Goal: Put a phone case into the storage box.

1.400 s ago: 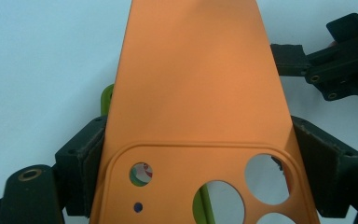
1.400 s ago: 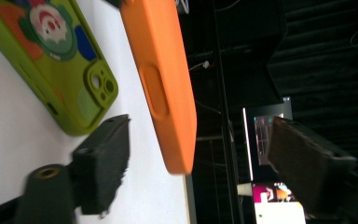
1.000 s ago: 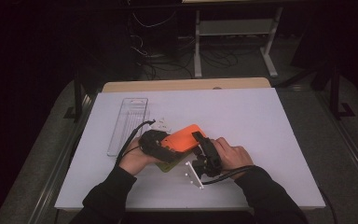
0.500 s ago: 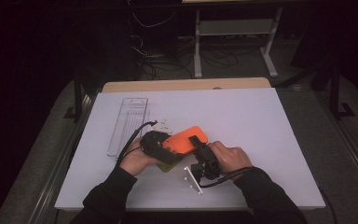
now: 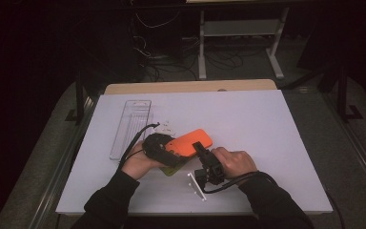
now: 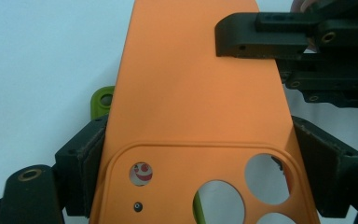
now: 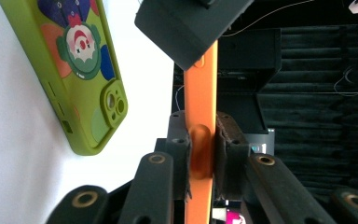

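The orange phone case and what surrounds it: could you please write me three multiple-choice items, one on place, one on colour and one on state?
1. Where does the clear tray lie on the white table?
A. to the left of the hands
B. by the right edge
C. under the orange case

2. What colour is the phone case with the clown picture?
A. blue
B. green
C. white

3. How is the orange case held?
A. by neither gripper
B. resting loose on the tray
C. by both grippers

Answers: 1 A, the high view shows it at the left; 2 B, green in the right gripper view; 3 C, the left gripper pinches its sides, the right gripper its edge.
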Action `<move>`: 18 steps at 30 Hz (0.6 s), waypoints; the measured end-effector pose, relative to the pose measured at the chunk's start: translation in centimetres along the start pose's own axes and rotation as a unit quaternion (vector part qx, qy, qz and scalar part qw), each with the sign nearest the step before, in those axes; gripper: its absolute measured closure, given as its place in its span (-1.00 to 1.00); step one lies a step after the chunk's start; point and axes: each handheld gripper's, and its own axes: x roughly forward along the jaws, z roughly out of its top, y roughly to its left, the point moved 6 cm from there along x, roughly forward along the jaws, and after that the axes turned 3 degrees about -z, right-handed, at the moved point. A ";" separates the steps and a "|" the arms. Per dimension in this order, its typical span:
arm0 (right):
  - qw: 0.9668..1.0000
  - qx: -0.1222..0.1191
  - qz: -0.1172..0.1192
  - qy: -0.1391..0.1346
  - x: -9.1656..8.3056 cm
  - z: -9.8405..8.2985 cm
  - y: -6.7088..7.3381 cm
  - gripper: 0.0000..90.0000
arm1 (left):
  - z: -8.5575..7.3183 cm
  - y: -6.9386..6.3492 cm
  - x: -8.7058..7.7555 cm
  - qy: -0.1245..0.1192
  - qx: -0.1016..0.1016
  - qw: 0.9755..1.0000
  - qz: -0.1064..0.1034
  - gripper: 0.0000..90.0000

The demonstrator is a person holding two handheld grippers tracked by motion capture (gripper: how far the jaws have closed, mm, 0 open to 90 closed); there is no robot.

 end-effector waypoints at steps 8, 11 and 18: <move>1.000 0.001 -0.021 0.001 -0.1 0.2 -0.4 0.84 | 0.1 -0.1 -0.2 -0.003 0.000 1.000 -0.007 -0.67; 1.000 0.003 -0.021 0.001 -0.1 0.2 -0.4 0.84 | 0.1 0.1 -0.2 -0.002 0.002 1.000 -0.012 -0.68; 1.000 0.010 -0.029 -0.003 -0.3 0.2 -0.8 0.84 | 0.3 -0.3 -0.7 -0.014 0.013 1.000 -0.012 -0.73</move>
